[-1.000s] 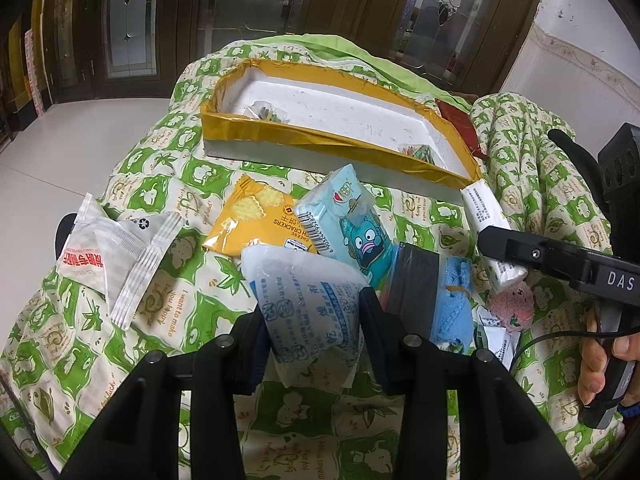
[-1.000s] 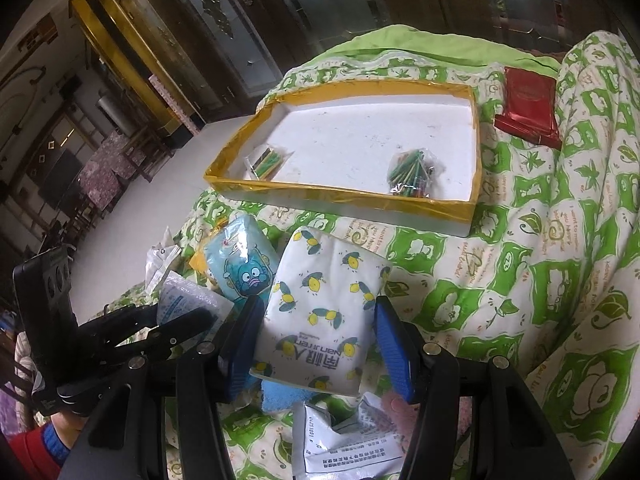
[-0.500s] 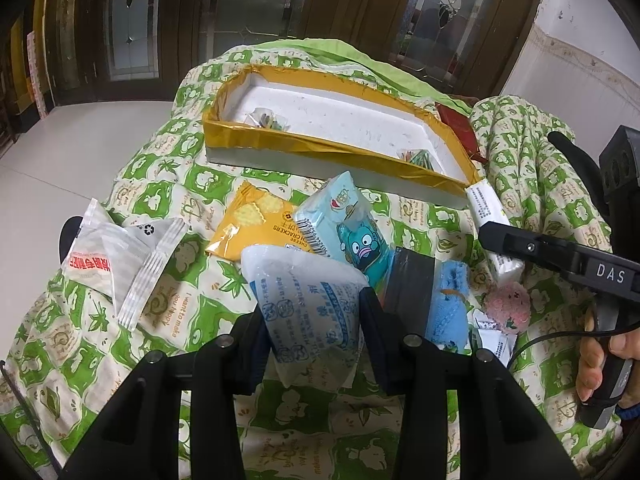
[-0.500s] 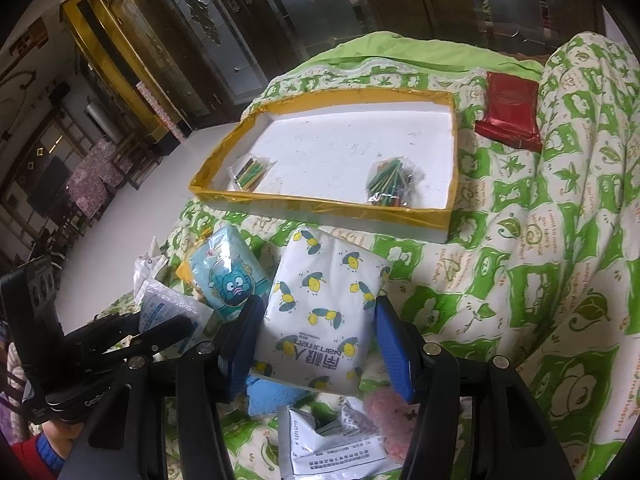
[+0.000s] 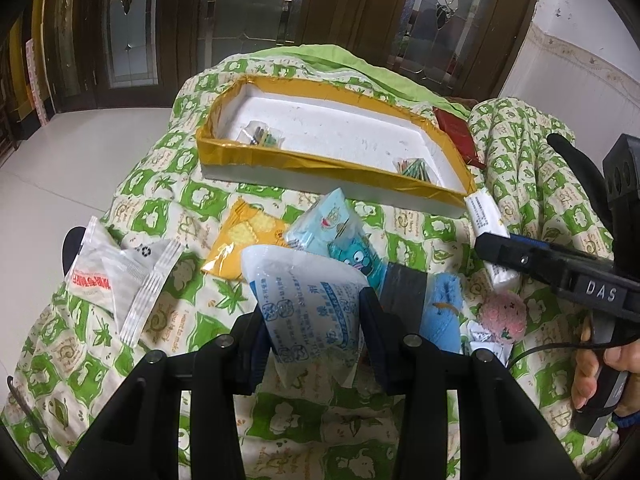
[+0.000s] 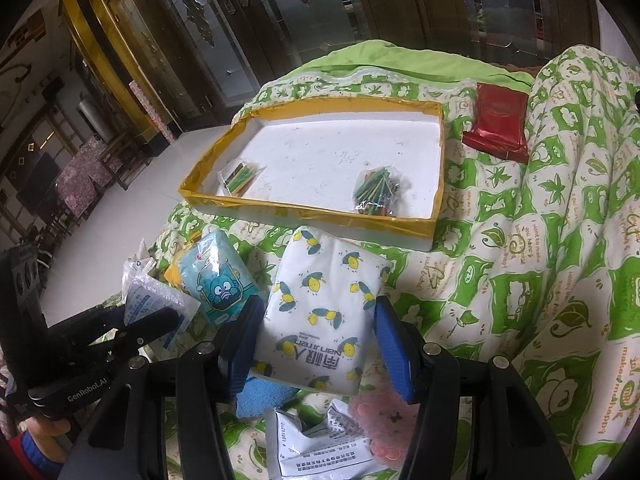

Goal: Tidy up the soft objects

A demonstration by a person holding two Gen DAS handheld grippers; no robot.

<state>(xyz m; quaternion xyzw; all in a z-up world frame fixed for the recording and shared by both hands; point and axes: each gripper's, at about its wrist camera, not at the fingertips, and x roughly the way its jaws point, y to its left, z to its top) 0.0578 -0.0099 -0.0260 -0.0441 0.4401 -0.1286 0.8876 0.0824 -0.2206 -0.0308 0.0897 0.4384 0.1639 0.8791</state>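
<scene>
Left gripper [image 5: 312, 332] jaws pinching the white pouch with blue print [image 5: 308, 296]; right gripper [image 6: 316, 344] jaws clamped on the lemon-print tissue pack [image 6: 324, 304], both just short of the yellow-rimmed tray [image 6: 304, 210]. Tray floor mostly open between two stick packets [image 6: 376, 192]. Blue cartoon pack [image 6: 216, 280], orange snack bag [image 5: 248, 244], perhaps a pink plush [image 6: 380, 416] crowding the quilt [image 6: 540, 280] near the jaws
</scene>
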